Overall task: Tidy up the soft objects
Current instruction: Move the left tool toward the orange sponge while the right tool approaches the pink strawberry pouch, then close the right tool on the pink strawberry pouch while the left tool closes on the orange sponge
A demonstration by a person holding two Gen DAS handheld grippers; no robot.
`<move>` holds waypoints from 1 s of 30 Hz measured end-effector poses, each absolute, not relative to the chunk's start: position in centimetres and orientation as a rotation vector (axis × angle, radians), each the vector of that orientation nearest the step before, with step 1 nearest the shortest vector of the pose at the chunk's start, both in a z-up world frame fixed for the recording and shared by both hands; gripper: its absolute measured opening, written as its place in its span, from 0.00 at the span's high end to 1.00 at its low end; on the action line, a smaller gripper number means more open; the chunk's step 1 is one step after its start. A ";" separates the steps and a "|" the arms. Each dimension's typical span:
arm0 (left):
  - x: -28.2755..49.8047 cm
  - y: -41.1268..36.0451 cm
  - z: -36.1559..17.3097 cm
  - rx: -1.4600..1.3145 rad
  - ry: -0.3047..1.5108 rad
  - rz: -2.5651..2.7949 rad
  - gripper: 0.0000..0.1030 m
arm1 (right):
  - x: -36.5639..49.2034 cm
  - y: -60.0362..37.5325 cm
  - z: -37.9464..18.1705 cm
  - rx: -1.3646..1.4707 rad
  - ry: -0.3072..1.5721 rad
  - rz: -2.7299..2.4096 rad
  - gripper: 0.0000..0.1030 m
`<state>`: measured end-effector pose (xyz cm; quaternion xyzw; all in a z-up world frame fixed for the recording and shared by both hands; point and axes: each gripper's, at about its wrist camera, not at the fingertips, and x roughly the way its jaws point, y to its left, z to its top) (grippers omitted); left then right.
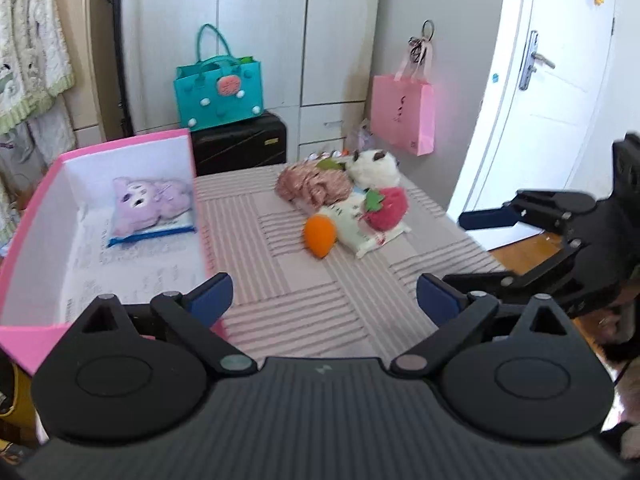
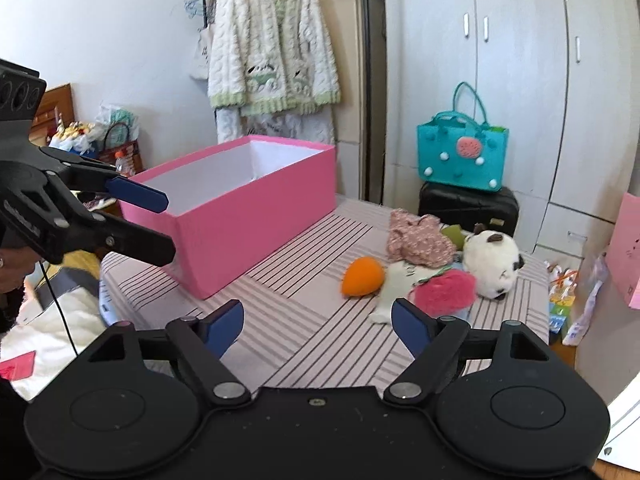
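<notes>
A pink box (image 1: pixel 124 142) (image 2: pixel 256 220) with a white inside stands on the left of the striped table (image 1: pixel 288 292). A purple plush on a blue-edged packet (image 1: pixel 150 202) lies in it. Further right lies a pile: an orange plush (image 1: pixel 319 236) (image 2: pixel 362 276), a red strawberry plush (image 1: pixel 386 210) (image 2: pixel 446 292), a panda (image 1: pixel 374 168) (image 2: pixel 494 264), a pink floral cloth (image 1: pixel 316 188) (image 2: pixel 418 240) and a white packet (image 1: pixel 356 228) (image 2: pixel 394 280). My left gripper (image 1: pixel 325 300) (image 2: pixel 166 224) is open and empty, short of the pile. My right gripper (image 2: pixel 319 320) (image 1: pixel 460 250) is open and empty too.
Behind the table a teal handbag (image 1: pixel 218 92) sits on a black case (image 1: pixel 240 148), in front of grey wardrobes. A pink paper bag (image 1: pixel 402 116) hangs right of them, near a white door (image 1: pixel 560 80). A fluffy cardigan (image 2: pixel 272 52) hangs behind the box.
</notes>
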<state>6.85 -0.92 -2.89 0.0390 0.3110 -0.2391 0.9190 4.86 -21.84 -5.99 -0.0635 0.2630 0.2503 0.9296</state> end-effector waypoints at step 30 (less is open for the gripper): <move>17.8 -10.7 -7.5 0.078 0.662 -0.416 0.11 | 13.1 -26.1 -11.9 -0.207 0.524 0.359 0.19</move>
